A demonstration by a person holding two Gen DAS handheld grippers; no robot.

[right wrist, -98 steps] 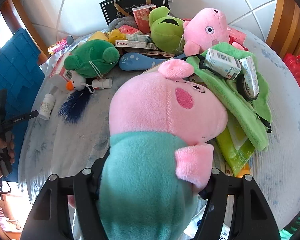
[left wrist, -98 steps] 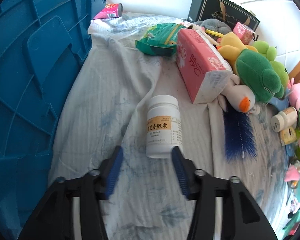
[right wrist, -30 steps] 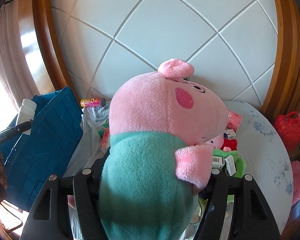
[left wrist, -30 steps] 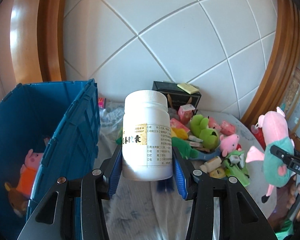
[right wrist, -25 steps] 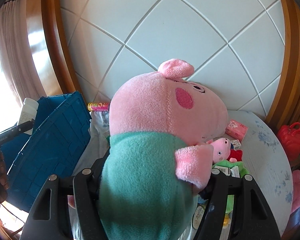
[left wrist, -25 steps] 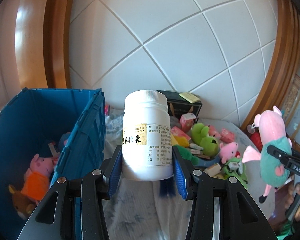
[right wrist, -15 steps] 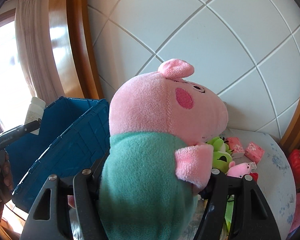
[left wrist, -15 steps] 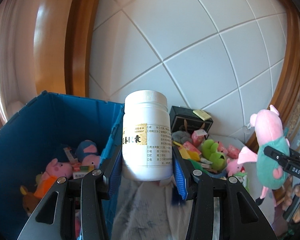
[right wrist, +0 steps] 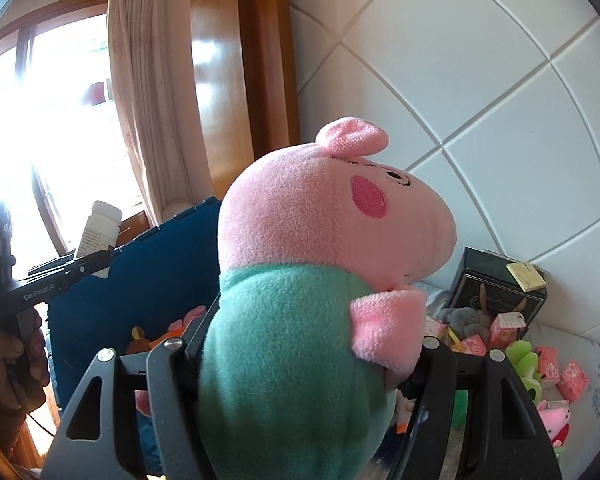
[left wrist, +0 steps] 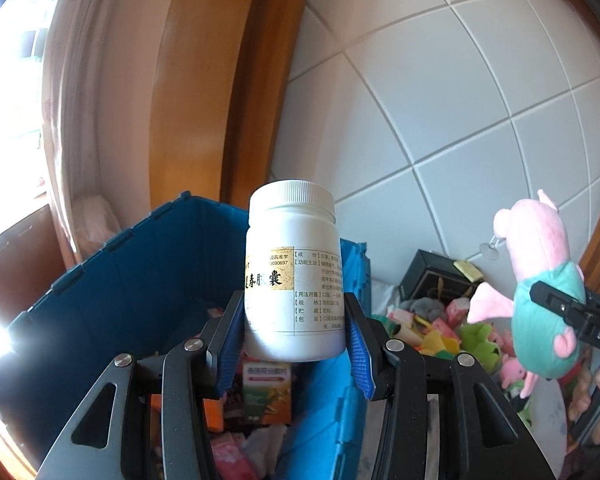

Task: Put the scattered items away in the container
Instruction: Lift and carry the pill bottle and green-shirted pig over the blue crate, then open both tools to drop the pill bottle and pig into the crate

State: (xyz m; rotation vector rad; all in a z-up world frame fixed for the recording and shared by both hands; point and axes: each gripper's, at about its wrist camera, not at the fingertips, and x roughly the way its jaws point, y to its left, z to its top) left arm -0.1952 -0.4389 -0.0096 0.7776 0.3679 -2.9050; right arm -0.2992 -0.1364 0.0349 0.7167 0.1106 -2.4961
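In the left wrist view, the blue crate (left wrist: 112, 280) fills the lower left, with boxes and packets lying on its floor. A second ago it sat off to the left with only a plush or two showing inside; now its open mouth lies directly under and behind the left gripper (left wrist: 294, 336). That gripper's blue pads are clamped on the sides of the white medicine bottle (left wrist: 294, 276), held upright, cap up, as it was then. Right of it, the black gift box (left wrist: 432, 280) stands against the tiled wall above a heap of plush toys and pink packets, which has slid lower and smaller in view.

Farther right, the right gripper (right wrist: 300, 364) squeezes the pig plush (right wrist: 312, 272) by its green body, snout pointing right. In the right wrist view the crate (right wrist: 140, 280) now sits just left of the plush, closer than before; the pads themselves are probably buried in the fleece.
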